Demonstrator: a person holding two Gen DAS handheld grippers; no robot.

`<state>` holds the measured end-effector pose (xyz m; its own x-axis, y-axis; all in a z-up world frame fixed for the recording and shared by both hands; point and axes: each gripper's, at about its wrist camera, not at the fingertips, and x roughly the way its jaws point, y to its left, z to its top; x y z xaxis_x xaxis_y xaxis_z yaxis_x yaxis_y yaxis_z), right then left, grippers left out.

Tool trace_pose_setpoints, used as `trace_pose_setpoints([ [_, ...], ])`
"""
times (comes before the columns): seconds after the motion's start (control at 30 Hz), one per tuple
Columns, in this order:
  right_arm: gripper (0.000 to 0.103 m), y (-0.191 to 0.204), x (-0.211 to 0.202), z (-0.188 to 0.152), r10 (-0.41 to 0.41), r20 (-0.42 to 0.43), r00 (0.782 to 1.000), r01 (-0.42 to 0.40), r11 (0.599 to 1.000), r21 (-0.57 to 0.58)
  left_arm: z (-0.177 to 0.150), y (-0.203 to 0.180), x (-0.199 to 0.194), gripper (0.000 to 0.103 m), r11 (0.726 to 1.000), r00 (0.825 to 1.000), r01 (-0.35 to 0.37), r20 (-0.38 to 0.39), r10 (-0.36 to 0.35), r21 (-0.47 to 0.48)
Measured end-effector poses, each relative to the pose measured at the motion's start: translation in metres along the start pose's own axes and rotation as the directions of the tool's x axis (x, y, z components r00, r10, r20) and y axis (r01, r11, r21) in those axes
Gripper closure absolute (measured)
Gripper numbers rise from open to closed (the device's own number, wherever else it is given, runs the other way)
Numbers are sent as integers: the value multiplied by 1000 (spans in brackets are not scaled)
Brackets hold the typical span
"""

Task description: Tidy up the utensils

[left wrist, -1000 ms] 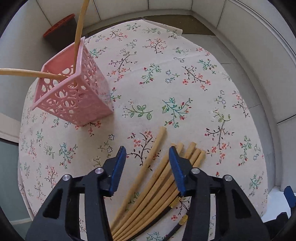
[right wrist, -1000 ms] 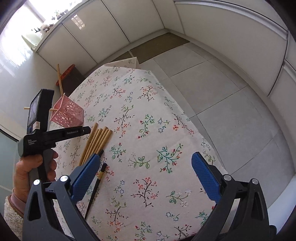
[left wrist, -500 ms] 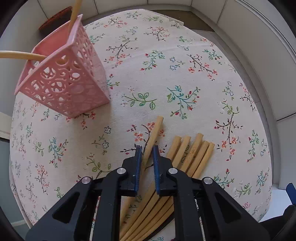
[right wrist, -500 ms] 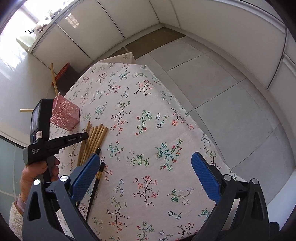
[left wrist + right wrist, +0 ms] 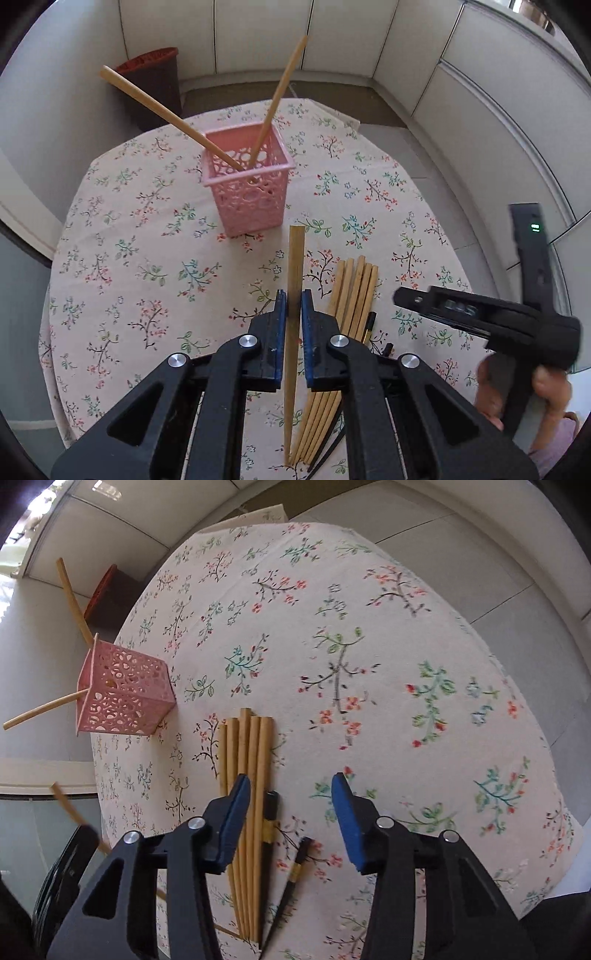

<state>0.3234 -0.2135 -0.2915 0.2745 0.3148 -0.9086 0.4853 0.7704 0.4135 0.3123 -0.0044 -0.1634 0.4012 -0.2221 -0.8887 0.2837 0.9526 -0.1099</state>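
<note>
My left gripper [image 5: 290, 299] is shut on a bamboo chopstick [image 5: 295, 258] and holds it above the table, pointing toward the pink lattice holder [image 5: 245, 184]. Two bamboo chopsticks [image 5: 162, 107] lean in the holder. Several bamboo chopsticks [image 5: 356, 288] lie in a bundle on the floral tablecloth. My right gripper [image 5: 290, 794] is open, low over that bundle [image 5: 245, 746] and two black chopsticks [image 5: 269, 812]. The holder [image 5: 122, 694] shows at the left in the right wrist view.
The round table [image 5: 129, 229] has a floral cloth. A dark bin with a red rim [image 5: 155, 81] stands on the floor behind it. White cabinets curve around the room. The right gripper's body [image 5: 498, 314] and hand are at the right.
My left gripper closed on one bamboo chopstick and lifted it off the table. My right gripper moved down and left, close over the chopstick bundle.
</note>
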Motion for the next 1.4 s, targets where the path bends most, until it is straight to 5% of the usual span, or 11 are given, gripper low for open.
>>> trace_pose_setpoints([
  [0.4, 71, 27, 30, 17, -179, 12, 984, 179, 984, -11, -2, 27, -42, 96, 997, 992, 64, 112, -60, -31],
  [0.6, 91, 41, 34, 11, -312, 49, 949, 314, 948, -47, -2, 31, -56, 95, 997, 988, 69, 142, -63, -41],
  [0.77, 95, 11, 18, 8, -137, 46, 990, 135, 990, 37, -4, 34, -44, 95, 994, 991, 97, 93, -92, -49],
  [0.97, 95, -9, -30, -5, -51, 127, 991, 50, 999, 16, -8, 58, 19, 94, 985, 996, 68, -51, -77, -159],
  [1.07, 95, -18, -42, -2, 9, 131, 991, -12, 1000, 20, -9, 57, 49, 84, 986, 994, 5, -105, -23, -166],
  [1.2, 95, -22, -45, -2, 56, 131, 990, -60, 998, 29, -6, 50, 81, 83, 982, 992, -84, -111, 66, -166],
  [1.4, 95, -26, -41, -3, 91, 121, 988, -94, 995, 19, -11, 61, 122, 76, 940, 991, -118, -96, 91, -319],
])
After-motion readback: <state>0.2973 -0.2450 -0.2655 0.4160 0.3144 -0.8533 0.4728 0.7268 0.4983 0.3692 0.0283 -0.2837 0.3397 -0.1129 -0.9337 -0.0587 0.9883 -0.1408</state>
